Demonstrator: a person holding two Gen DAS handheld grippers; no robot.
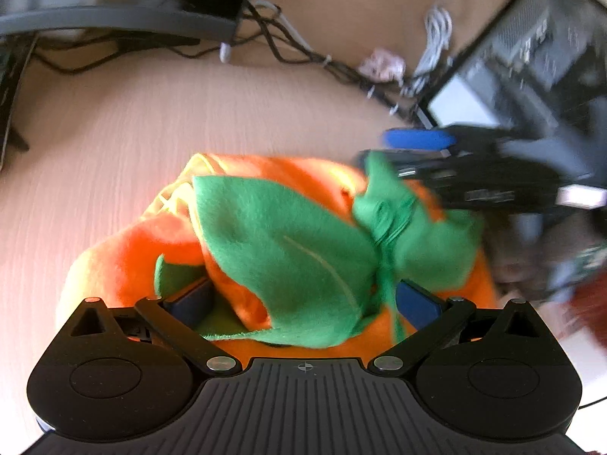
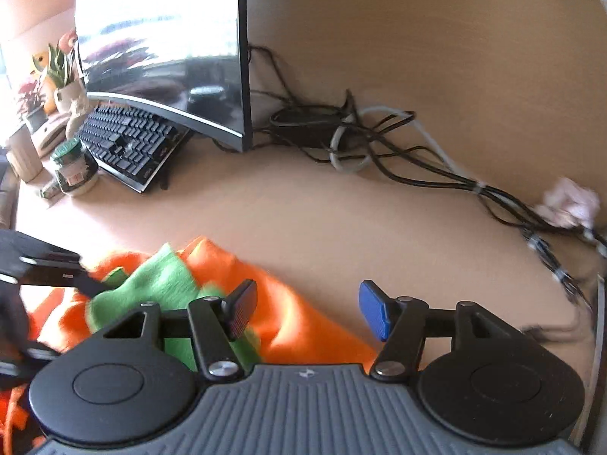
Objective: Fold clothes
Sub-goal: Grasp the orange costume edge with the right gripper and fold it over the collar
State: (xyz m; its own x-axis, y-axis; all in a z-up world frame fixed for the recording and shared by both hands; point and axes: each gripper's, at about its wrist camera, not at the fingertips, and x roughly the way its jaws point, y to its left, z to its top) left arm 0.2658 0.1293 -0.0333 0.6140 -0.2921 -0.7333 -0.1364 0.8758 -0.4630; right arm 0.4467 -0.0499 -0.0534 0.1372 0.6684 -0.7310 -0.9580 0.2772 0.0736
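Note:
An orange fleece garment (image 1: 151, 250) with green leaf-shaped pieces (image 1: 280, 242) lies bunched on the light wooden desk (image 1: 189, 113). My left gripper (image 1: 303, 301) is low over it with its jaws wide; cloth bulges up between the blue pads (image 1: 417, 303), whose inner face shows bare. In the right wrist view my right gripper (image 2: 309, 309) is open just above the garment's orange edge (image 2: 296, 322), with nothing pressed between its pads. That gripper appears blurred (image 1: 402, 151) at the garment's far right, beside a green flap. The left gripper (image 2: 57, 273) shows at the left edge.
A curved monitor (image 2: 163, 45) and a black keyboard (image 2: 125, 144) stand at the back left, with a jar (image 2: 74, 168) and potted plants (image 2: 57, 72) beside them. Tangled cables (image 2: 379, 140) run along the back wall. A black computer case (image 1: 531, 57) stands at the right.

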